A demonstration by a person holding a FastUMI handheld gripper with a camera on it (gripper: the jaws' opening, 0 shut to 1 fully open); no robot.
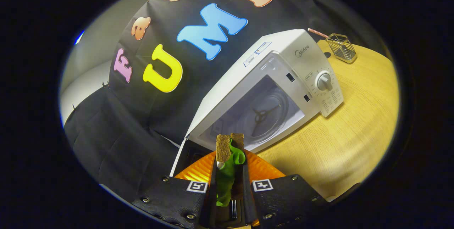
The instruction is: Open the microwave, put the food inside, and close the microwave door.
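Microwave (283,80) door open, cavity bare; your gripper (230,144) jaws clench the green food (230,172) just before its opening; loading and door-closing remain.

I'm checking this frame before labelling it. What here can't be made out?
- Green item, gripper view: pinched between the closed fingers, which cover its shape; what food it is stays unclear.
- Orange plate: mostly covered by the gripper body.
- Microwave door: seen edge-on, mostly covered by the gripper.
- Dial markings: too small.
- Wire basket contents: too small.
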